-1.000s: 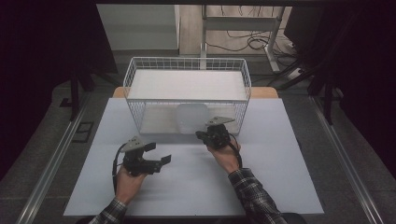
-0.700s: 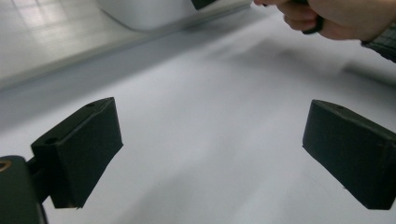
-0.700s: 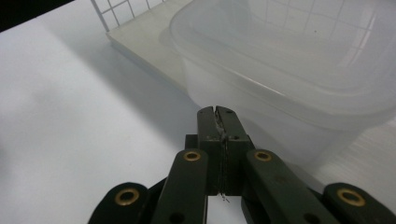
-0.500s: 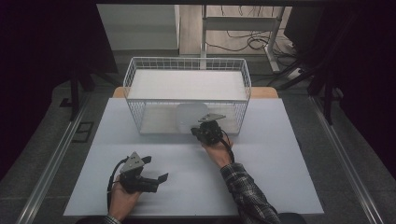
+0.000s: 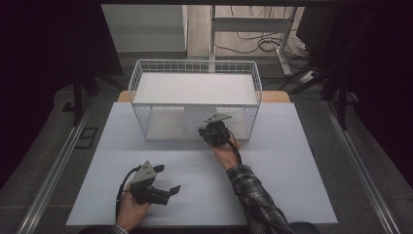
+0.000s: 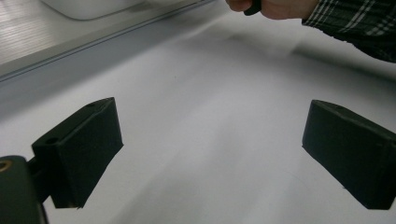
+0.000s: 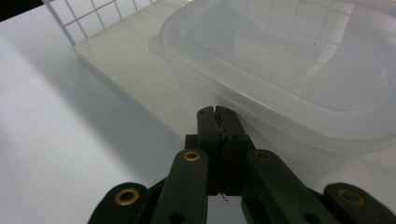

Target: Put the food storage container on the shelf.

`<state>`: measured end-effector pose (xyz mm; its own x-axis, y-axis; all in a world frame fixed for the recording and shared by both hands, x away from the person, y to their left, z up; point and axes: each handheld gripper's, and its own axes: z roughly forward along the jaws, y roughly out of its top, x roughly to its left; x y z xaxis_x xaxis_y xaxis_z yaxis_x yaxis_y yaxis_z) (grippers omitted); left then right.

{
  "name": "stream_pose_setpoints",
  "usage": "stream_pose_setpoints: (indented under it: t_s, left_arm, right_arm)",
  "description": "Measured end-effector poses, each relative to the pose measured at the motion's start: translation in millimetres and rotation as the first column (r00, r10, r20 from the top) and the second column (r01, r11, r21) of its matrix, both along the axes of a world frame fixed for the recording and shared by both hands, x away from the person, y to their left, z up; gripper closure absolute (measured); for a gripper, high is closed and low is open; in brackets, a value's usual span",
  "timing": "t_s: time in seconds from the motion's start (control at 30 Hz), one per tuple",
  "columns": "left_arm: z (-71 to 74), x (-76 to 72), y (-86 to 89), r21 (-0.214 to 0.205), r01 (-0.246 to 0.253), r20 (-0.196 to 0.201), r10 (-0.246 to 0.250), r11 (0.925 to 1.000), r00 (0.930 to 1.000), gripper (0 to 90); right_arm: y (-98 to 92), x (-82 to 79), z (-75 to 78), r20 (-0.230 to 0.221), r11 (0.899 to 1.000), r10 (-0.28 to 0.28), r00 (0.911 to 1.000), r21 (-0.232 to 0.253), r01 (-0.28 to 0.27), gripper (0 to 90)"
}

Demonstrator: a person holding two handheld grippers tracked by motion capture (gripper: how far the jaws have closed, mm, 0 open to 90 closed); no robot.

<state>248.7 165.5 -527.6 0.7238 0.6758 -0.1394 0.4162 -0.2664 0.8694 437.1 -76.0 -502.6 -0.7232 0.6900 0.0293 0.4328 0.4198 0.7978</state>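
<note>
I see a clear plastic tub [image 7: 299, 79] sitting inside the white wire basket [image 5: 195, 68], at the basket's near side, toward its right half; in the high view it reads as a pale upright shape [image 5: 197, 122] behind the front mesh. The basket stands at the far edge of the pale table [image 5: 302, 161], about midway along it.

My right gripper [image 5: 214, 132] is up against the basket's near side, right in front of the tub. In the right gripper view its jaws are pressed together with no gap and nothing between them, and their tips [image 7: 218, 114] sit just below the tub's rim, at or very near its wall; I cannot tell whether they touch it. The right hand [image 5: 225, 152] and a plaid sleeve [image 5: 253, 195] trail back toward the table's near edge.

My left gripper [image 5: 168, 185] is well apart from all that, near the table's near-left corner, held in the left hand [image 5: 129, 209]. Its jaws are spread wide, holding nothing, with bare table [image 6: 210, 140] between them.
</note>
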Motion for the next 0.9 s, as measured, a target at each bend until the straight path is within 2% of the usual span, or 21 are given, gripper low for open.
stream_pose_setpoints:
  t_s: [0.23, 0.33, 0.43, 0.53, 0.63, 0.8, 0.9]
  left_arm:
    - [0.4, 0.9, 2.6, -0.032, 0.006, 0.005, -0.006, 0.9995, 1.0, 4.6]
    - [0.9, 0.6, 3.7, -0.044, 0.003, 0.009, -0.002, 0.999, 1.0, 4.5]
    - [0.9, 1.6, 4.8, -0.071, 0.002, -0.016, -0.003, 0.9975, 0.9999, 3.9]
    - [1.5, 2.1, 7.0, -0.1, 0.0, -0.027, -0.003, 0.995, 0.9996, 3.7]
    - [1.0, 2.5, 7.3, -0.098, -0.007, -0.032, 0.004, 0.9952, 0.9995, 3.3]
    - [0.8, 2.3, 6.2, -0.066, -0.01, -0.027, 0.008, 0.9978, 0.9996, 3.2]
    - [0.6, 2.6, 6.3, -0.054, -0.012, -0.026, 0.01, 0.9985, 0.9996, 3.2]
  right_arm:
    - [1.5, 6.8, 0.0, -0.003, 1.0, -0.013, 0.9999, -0.013, 0.013, 88.5]
    - [-0.2, 5.7, 0.3, -0.006, 1.0, -0.015, 0.9999, -0.002, 0.015, 86.6]
    - [-2.2, 3.3, 1.4, -0.01, 1.0, -0.006, 0.9999, 0.005, 0.006, 82.5]
    - [-3.6, -0.7, 3.6, -0.024, 1.0, 0.007, 0.9997, 0.03, -0.006, 72.2]
    - [-4.2, -5.9, 5.8, -0.02, 0.999, 0.018, 0.9996, 0.038, -0.017, 62.1]
    - [-5.7, -14.1, 8.7, -0.014, 0.999, 0.029, 0.9995, 0.034, -0.028, 48.3]
    - [-8.3, -18.3, 11.0, -0.017, 0.998, 0.035, 0.9993, 0.048, -0.034, 41.7]
